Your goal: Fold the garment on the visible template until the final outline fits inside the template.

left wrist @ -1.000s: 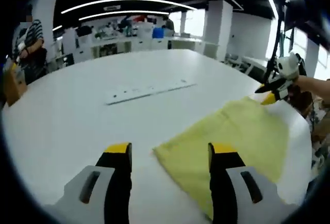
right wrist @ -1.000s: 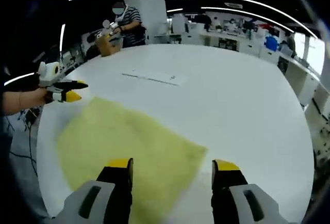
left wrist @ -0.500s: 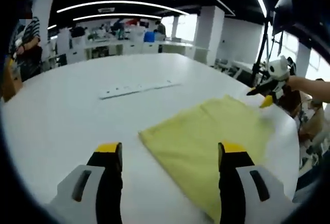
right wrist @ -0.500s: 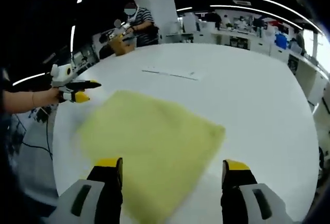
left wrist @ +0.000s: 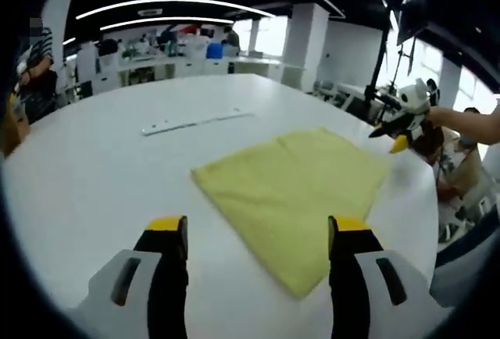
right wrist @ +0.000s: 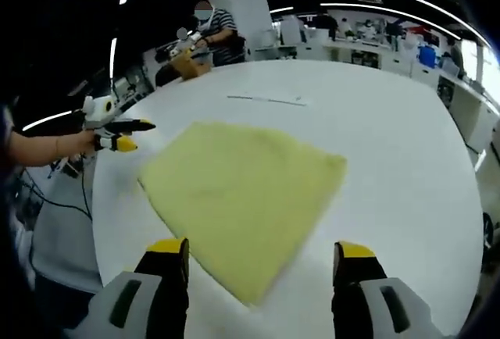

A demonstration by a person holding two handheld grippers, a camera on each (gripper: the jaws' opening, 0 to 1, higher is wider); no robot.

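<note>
I've pulled both grippers back and up from the cloth (left wrist: 293, 194): a second ago its near corner lay between my left gripper's (left wrist: 258, 237) jaws, now it sits clear ahead of them. From my right gripper (right wrist: 258, 257) the cloth (right wrist: 242, 190) likewise lies farther off, whole and flat.

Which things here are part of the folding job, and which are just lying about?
Job:
- yellow garment, flat on the white table
- left hand-held gripper, open
- right hand-held gripper, open

Lying about:
- long white strip beyond the garment
- brown box by a person at the far edge
</note>
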